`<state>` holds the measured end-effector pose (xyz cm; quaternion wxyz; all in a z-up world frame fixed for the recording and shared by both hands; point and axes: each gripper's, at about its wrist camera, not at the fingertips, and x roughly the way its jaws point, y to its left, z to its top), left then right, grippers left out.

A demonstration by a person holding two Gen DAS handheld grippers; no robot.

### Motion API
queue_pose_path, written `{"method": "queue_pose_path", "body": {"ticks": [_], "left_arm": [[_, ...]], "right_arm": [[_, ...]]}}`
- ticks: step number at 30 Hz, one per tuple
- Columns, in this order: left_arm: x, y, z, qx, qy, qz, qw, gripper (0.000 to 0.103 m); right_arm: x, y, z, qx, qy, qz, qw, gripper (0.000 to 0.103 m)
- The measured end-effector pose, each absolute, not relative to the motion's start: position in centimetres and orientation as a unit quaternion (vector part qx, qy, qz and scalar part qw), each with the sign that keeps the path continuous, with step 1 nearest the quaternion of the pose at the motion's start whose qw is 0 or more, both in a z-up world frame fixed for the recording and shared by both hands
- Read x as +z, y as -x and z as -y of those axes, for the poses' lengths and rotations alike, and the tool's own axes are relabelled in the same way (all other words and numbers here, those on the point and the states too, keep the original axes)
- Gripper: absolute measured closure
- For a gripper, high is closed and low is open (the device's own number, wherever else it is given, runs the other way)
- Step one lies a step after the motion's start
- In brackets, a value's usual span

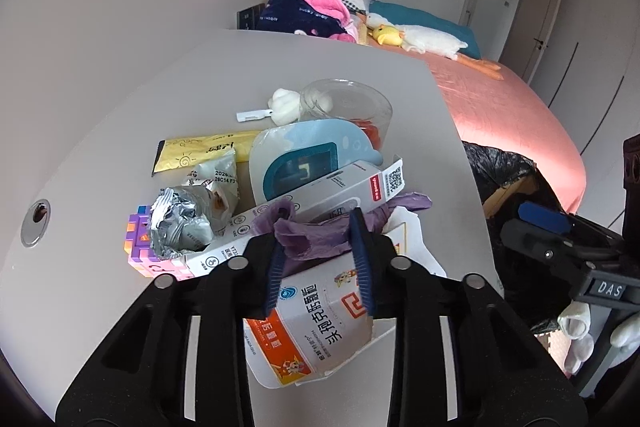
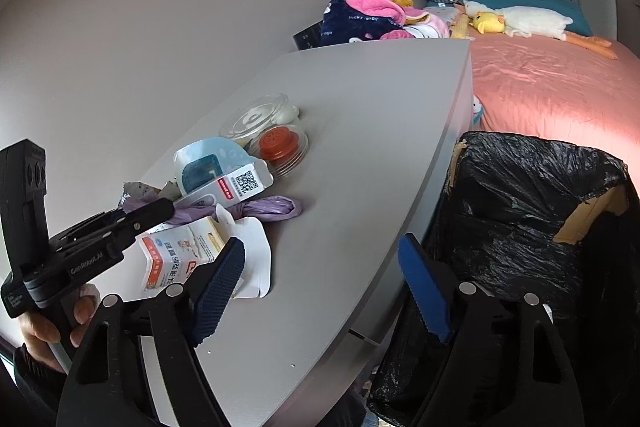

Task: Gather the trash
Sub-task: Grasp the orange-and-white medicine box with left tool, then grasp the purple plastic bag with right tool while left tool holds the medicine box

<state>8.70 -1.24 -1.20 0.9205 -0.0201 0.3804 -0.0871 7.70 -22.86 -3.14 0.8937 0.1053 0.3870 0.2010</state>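
purple bag (image 1: 316, 239) pinched between pads of left hand-held gripper (image 1: 320, 259); right hand-held gripper (image 2: 320, 283) apart, empty.

Purple cube toy (image 1: 138, 243) half behind crumpled foil wrapper (image 1: 180, 223); bin-bag (image 2: 532, 227) bottom off-frame

left gripper (image 1: 322, 259) sits low over a grey tabletop (image 1: 120, 131), its blue ribbed pads (image 1: 276, 275) bracketing a crumpled purple plastic bag (image 1: 316, 239); contact with the bag appears made on both sides. beneath the bag lies an opened white and orange medicine carton (image 1: 312, 331). a long white cardboard box (image 1: 320, 195) lies behind, with a crushed silver foil wrapper (image 1: 180, 223), a purple and pink block toy (image 1: 140, 243) and a yellow sachet (image 1: 200, 151) to the left. right gripper (image 1: 544, 223) is in view at right, before a black bin liner (image 1: 496, 163).
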Motion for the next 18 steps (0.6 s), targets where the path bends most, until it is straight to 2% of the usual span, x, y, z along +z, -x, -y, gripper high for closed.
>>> {"method": "queue_pose_path", "body": {"ticks": [2,8,18], "left_arm": [[-1.2,-8.8,1.3,-0.084,0.022,-0.381,0.920,0.088],[-1.0,-9.3,-0.1,-0.080,0.086,-0.390,0.913,0.097],[0.6,-8.4,-1.0,-0.070,0.083,-0.357,0.928,0.101]], "right_arm": [[-3.2,-7.7,22.4,0.218,-0.104,-0.387,0.890,0.028],[-3.3,-7.7,20.3,0.269,-0.094,-0.388,0.877,0.038],[-3.8,-7.6,15.8,0.341,-0.034,-0.380,0.859,0.054]]}}
